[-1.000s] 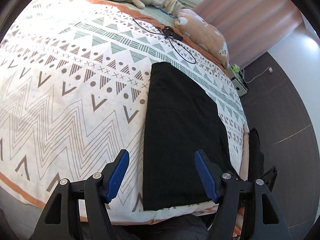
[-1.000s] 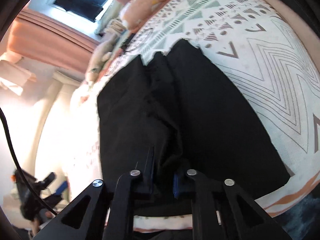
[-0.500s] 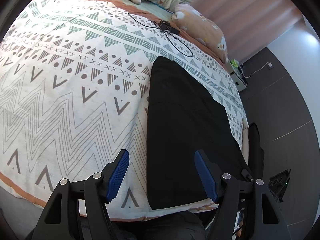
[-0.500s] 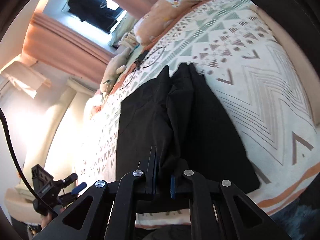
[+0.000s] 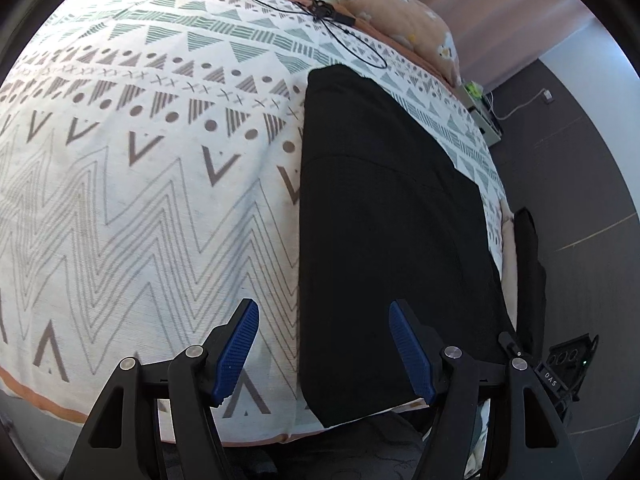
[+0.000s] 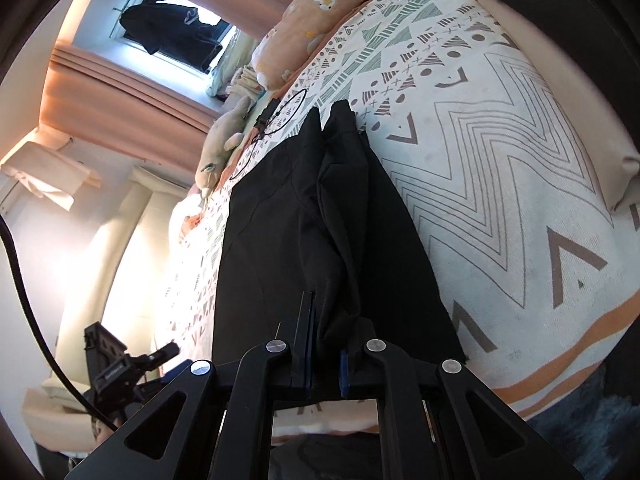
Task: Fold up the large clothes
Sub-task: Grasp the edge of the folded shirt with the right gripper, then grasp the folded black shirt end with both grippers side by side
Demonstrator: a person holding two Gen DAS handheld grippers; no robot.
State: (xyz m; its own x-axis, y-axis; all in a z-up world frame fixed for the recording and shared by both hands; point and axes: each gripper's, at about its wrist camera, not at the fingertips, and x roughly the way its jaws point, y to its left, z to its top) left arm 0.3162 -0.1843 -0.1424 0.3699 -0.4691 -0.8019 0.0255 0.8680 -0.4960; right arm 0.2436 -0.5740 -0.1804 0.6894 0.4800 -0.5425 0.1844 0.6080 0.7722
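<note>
A large black garment (image 5: 384, 224) lies lengthwise on the patterned bedspread (image 5: 140, 184), folded into a long strip that reaches the bed's near edge. My left gripper (image 5: 324, 348) hangs open just above its near left edge, one blue pad over the bedspread and the other over the black cloth, nothing between them. In the right wrist view the same black garment (image 6: 280, 232) lies flat, with a bunched fold lifted along its right side. My right gripper (image 6: 326, 350) is shut on that bunched near edge of the cloth.
A black cable (image 5: 340, 28) and an orange pillow (image 5: 400, 16) lie at the far end of the bed, with a plush toy (image 6: 224, 140) beside them. Dark floor (image 5: 580, 168) runs along the bed's right side. Curtains (image 6: 120, 76) and a window stand beyond.
The left gripper has sunk and come closer to the garment's near edge, still open. The right gripper has carried its pinched fold sideways, and its view has swung to show more of the room.
</note>
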